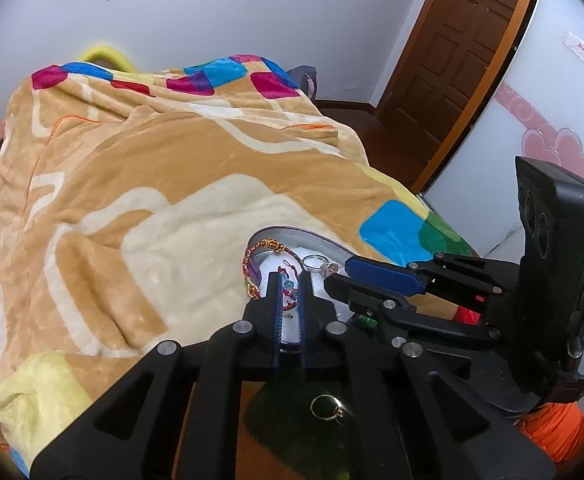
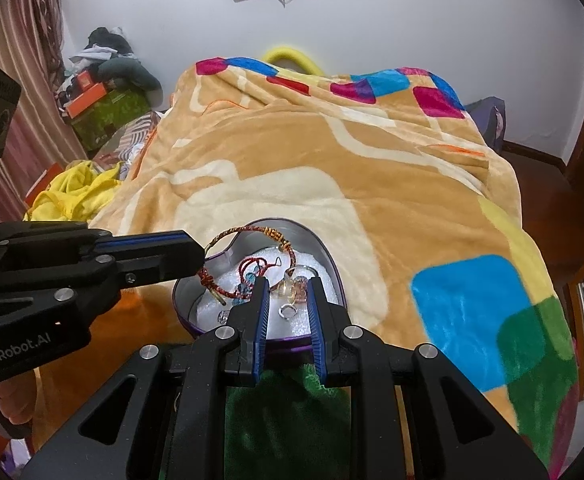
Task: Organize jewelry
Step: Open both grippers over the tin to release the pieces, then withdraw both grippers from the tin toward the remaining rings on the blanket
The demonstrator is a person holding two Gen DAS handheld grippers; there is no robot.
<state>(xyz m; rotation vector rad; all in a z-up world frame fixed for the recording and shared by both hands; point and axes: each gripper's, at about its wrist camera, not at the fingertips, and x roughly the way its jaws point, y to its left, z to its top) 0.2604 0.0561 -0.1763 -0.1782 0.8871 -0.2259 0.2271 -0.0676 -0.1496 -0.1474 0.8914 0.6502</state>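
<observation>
A heart-shaped tin (image 2: pixel 323 252) with white lining lies on the blanket. It holds a red braided bracelet (image 2: pixel 248 236) draped over its rim, a silver ring (image 2: pixel 288 312), a bead bracelet (image 2: pixel 292 286) and small blue charms. In the left wrist view the tin (image 1: pixel 292 236), the braided bracelet (image 1: pixel 252 264) and a silver ring (image 1: pixel 315 262) show too. My left gripper (image 1: pixel 290 280) hovers at the tin's near-left edge, jaws a narrow gap apart, empty. My right gripper (image 2: pixel 288 288) is open over the tin, empty. A gold ring (image 1: pixel 327 407) lies on green blanket below my left gripper.
A tan plush blanket (image 2: pixel 371 168) with coloured squares covers the bed. A brown door (image 1: pixel 459 40) stands at the right. Boxes and clothes (image 2: pixel 104 92) pile at the far left. A yellow cloth (image 2: pixel 76 196) lies beside the bed.
</observation>
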